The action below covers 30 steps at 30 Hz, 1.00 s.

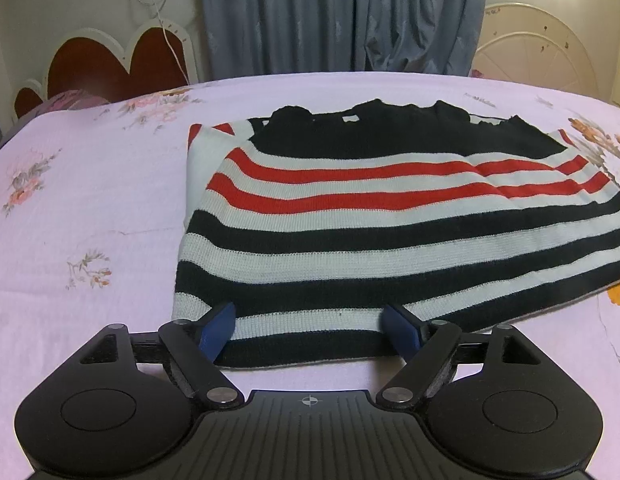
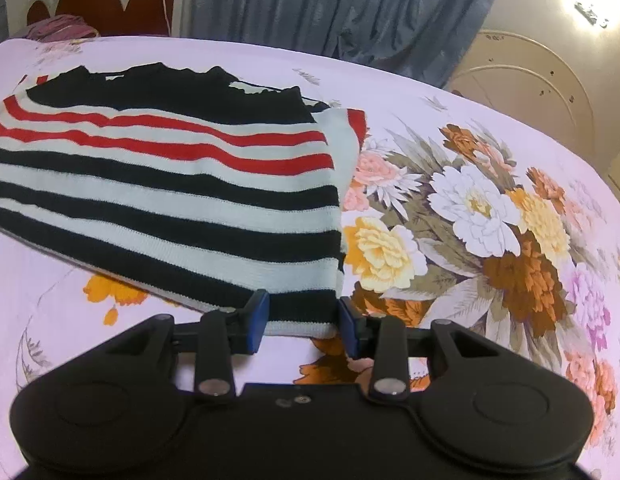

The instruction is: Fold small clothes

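A small knit sweater (image 1: 382, 216) with black, white and red stripes lies flat on the bed, its black neck part at the far side and its sleeves folded in. My left gripper (image 1: 310, 330) is open, its blue pads (image 1: 218, 328) spread over the near hem toward the left corner. In the right wrist view the same sweater (image 2: 170, 184) fills the left half. My right gripper (image 2: 304, 322) is open, its blue pads (image 2: 256, 320) straddling the near right hem corner.
The bed sheet (image 1: 90, 200) is pale pink with a large flower print (image 2: 470, 232) right of the sweater. A red and white headboard (image 1: 110, 64), grey curtains (image 1: 342, 16) and a white cabinet (image 1: 538, 48) stand behind the bed.
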Available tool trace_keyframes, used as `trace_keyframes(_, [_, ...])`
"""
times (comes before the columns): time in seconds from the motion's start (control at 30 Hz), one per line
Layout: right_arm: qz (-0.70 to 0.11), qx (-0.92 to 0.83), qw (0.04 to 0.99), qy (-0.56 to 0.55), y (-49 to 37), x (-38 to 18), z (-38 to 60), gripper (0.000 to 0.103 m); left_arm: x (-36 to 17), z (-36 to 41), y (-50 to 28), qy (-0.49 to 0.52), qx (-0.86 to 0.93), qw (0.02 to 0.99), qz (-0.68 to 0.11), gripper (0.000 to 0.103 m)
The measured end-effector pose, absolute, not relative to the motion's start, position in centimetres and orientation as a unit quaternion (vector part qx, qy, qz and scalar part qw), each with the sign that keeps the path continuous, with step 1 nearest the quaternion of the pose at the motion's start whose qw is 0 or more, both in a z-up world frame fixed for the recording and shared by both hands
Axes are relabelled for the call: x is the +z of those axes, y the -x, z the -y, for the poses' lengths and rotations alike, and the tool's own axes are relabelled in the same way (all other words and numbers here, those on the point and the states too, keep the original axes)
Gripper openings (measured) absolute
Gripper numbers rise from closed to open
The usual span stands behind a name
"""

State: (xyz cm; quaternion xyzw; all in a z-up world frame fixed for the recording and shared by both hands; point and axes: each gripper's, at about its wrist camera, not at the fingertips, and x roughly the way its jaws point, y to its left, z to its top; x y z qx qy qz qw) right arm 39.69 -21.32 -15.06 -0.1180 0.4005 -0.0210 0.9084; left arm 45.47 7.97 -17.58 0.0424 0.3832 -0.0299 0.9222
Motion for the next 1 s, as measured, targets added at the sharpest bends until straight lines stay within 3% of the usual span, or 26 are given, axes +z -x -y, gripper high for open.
trace_keyframes(0.13, [-0.385,-0.023,0.916,0.112,-39.1,-13.9,21.5,0.041,-16.4,-8.1,-43.9,-0.047,-0.018,0.926,-0.375,0.080])
trace_keyframes(0.23, [-0.348,-0.001,0.933,0.091,-36.6,-12.8,21.7,0.053,-16.2,-9.5,-41.2,-0.027,-0.007,0.932,-0.360,0.080])
trace_keyframes(0.3, [-0.342,0.017,0.936,0.083,-35.4,-12.6,21.6,0.048,-16.6,-11.2,-40.0,0.030,0.001,0.931,-0.365,0.079])
trace_keyframes(0.33, [-0.339,0.029,0.937,0.074,-34.9,-12.5,21.5,0.029,-17.0,-12.2,-39.5,0.072,-0.001,0.928,-0.367,0.074])
trace_keyframes(0.37, [-0.344,0.045,0.936,0.060,-34.6,-12.5,21.5,0.000,-17.5,-13.2,-39.4,0.117,-0.006,0.922,-0.370,0.056])
trace_keyframes(0.63, [-0.343,0.089,0.934,0.046,-36.6,-12.2,18.4,0.001,-19.9,-17.6,-41.6,0.325,0.023,0.888,-0.326,0.055])
trace_keyframes(0.93, [-0.348,0.133,0.928,0.027,-45.3,-12.3,14.0,0.001,-21.8,-19.0,-46.6,0.392,0.014,0.874,-0.285,0.054])
trace_keyframes(0.97, [-0.347,0.139,0.927,0.029,-46.3,-12.5,13.2,0.001,-21.9,-18.9,-47.2,0.393,0.012,0.875,-0.282,0.051])
trace_keyframes(1.0, [-0.348,0.144,0.926,0.029,-47.1,-12.6,12.6,0.001,-22.1,-18.8,-47.6,0.389,0.014,0.876,-0.283,0.037])
